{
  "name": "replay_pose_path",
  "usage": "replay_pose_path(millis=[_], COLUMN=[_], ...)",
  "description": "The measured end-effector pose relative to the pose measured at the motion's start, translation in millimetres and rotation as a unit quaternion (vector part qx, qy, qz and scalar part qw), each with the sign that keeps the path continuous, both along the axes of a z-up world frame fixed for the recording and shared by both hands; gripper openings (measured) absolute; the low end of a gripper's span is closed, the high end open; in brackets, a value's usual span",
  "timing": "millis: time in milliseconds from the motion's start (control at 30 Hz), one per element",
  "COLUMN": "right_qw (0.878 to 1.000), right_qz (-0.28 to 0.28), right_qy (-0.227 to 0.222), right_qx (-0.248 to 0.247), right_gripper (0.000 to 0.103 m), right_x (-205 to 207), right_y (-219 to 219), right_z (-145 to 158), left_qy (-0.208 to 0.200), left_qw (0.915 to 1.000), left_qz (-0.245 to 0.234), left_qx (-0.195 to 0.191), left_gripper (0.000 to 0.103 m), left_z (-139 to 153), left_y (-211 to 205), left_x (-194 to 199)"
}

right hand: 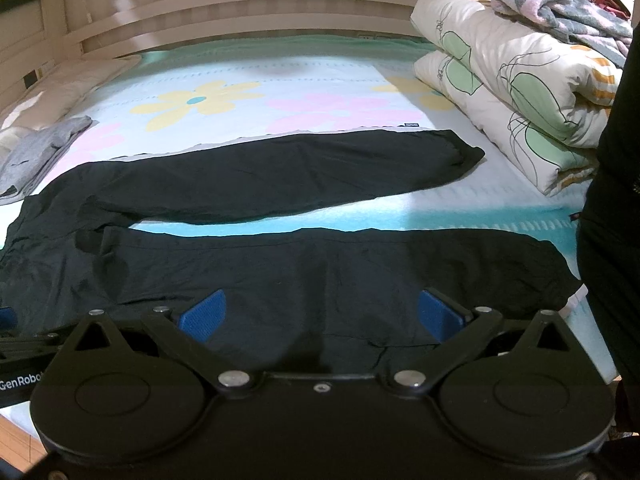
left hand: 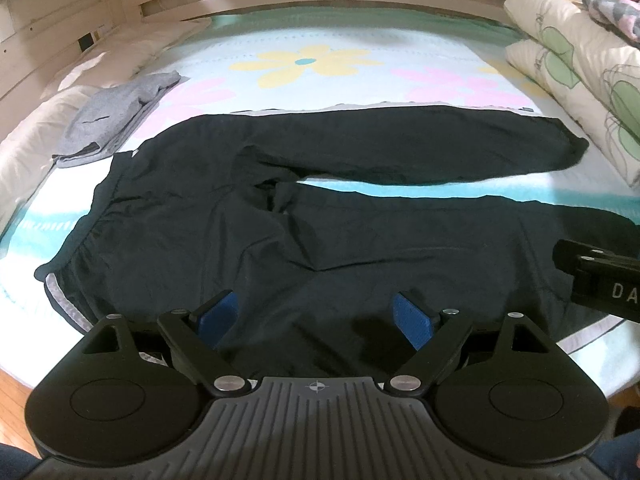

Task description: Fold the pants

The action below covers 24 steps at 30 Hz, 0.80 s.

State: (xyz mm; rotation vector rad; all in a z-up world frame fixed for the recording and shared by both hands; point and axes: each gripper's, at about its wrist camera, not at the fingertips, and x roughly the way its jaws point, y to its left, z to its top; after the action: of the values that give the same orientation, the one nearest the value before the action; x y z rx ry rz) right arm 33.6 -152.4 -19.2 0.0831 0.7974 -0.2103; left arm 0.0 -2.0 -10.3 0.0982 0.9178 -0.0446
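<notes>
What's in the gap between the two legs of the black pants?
Nothing but the flowery bedsheet. The two legs of the black pants lie apart, with a bare strip of sheet between them, clearest in the right wrist view.

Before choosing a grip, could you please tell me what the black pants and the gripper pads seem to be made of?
Black pants: thin matte woven fabric, judging by fine wrinkles; exact fibre unclear. Pads of the left hand-held gripper: blue, finely textured, probably rubber or plastic.

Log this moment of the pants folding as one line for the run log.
stage: unfolded | black fabric pants flat on floral bedsheet, legs apart | left gripper open above pants | right gripper open above near leg
</notes>
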Motion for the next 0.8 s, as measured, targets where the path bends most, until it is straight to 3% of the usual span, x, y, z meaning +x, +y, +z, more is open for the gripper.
replay_pose_path(millis=[467, 567, 700, 800], right_qw=[1.0, 1.0, 0.999, 0.999], right_qz=[0.007, 0.005, 0.033, 0.047], right_qy=[0.002, 0.007, 0.012, 0.017], right_qx=[0.012, -0.005, -0.017, -0.01], right_gripper=[0.102, 0.102, 0.094, 0.092], right_x=[0, 0, 0, 0], right_y=[5, 7, 15, 18], right_z=[-1, 0, -3, -6], left_qy=[0.009, 0.015, 0.012, -0.001], left_qw=[0.9999, 0.9999, 0.9999, 0.9997], left_qz=[-0.007, -0.003, -0.006, -0.002], left_qx=[0.007, 0.006, 0.006, 0.023], left_gripper=[0.084, 0.084, 0.076, 0.076], left_z=[-2, -4, -5, -5], left_y=[-5, -4, -2, 0], left_x=[2, 3, 3, 3])
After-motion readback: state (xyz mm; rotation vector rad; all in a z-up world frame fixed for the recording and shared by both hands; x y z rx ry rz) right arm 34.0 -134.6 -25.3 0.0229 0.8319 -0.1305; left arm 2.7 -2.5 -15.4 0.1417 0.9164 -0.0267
